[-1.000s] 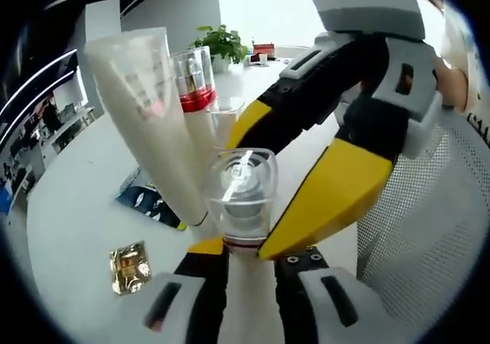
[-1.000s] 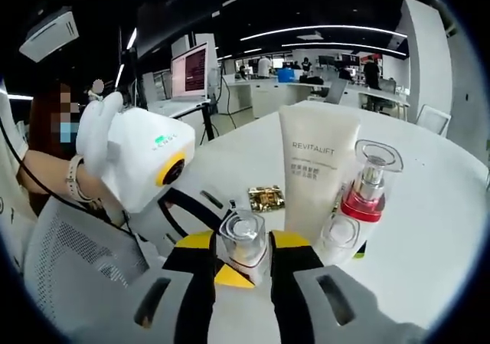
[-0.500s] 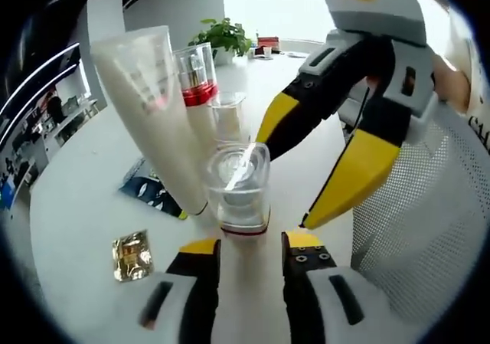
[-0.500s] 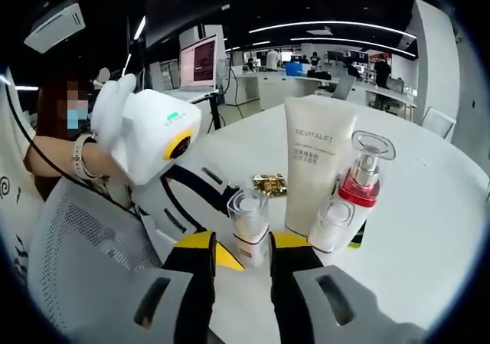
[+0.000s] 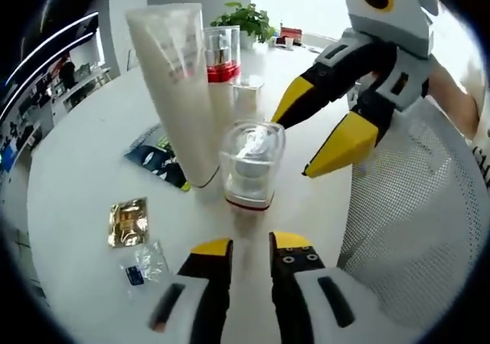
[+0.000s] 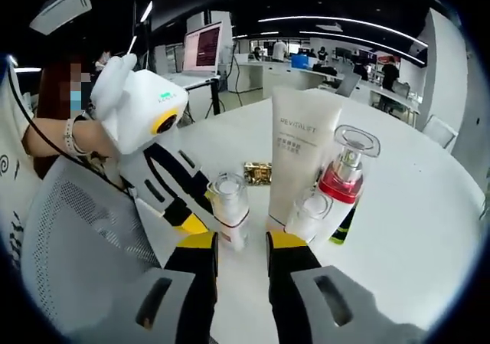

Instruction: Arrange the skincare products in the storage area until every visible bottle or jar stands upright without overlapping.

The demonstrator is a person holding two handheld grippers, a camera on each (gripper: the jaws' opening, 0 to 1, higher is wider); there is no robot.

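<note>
- Left tongs (image 5: 249, 244): tips apart, nothing between them; small clear-capped bottle (image 5: 251, 165) stands upright on the white desk (image 5: 84, 168) just ahead of the tips.
- Right tongs (image 6: 241, 240): tips apart, free of the same bottle (image 6: 230, 208), which stands just beyond them.
- White tube (image 5: 178, 83) stands on its cap, just beside the small bottle.
- Red-collared pump bottle (image 6: 342, 174) and short clear-capped jar (image 6: 308, 214) stand upright next to the tube.
- Gold sachet (image 5: 127, 221) and clear sachet (image 5: 143, 262) lie flat on the desk; dark packet (image 5: 162, 161) lies behind the tube.
- White mesh chair (image 5: 413, 206) at the desk edge.
</note>
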